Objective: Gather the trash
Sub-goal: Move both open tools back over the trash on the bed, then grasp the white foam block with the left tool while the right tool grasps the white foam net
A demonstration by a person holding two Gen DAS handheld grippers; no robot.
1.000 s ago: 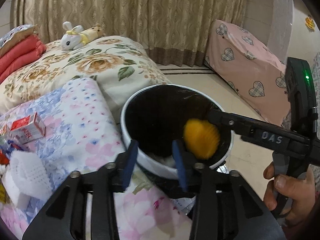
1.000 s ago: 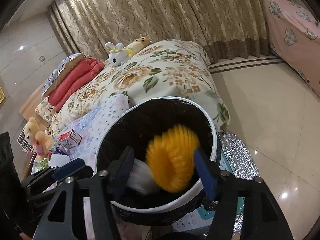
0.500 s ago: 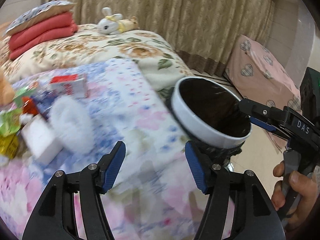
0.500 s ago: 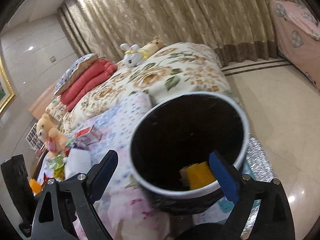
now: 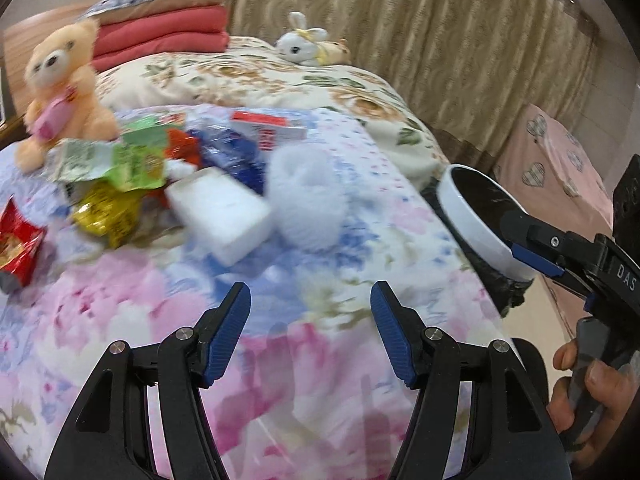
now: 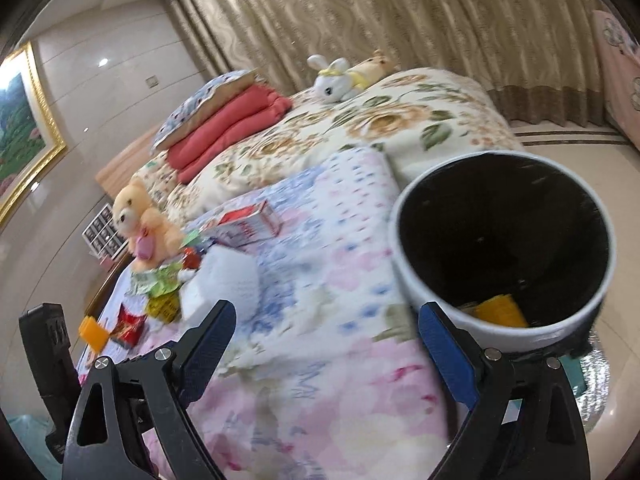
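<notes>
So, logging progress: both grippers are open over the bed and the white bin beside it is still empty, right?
Not quite. The bin is not empty: the right wrist view shows an orange piece at its bottom. The left gripper and right gripper are indeed open over the bed.

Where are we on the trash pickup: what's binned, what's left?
Binned: an orange piece lies inside the bin. In hand: nothing; left gripper and right gripper are both open. Left: wrappers, white foam block, red-and-white carton on the bed.
</notes>
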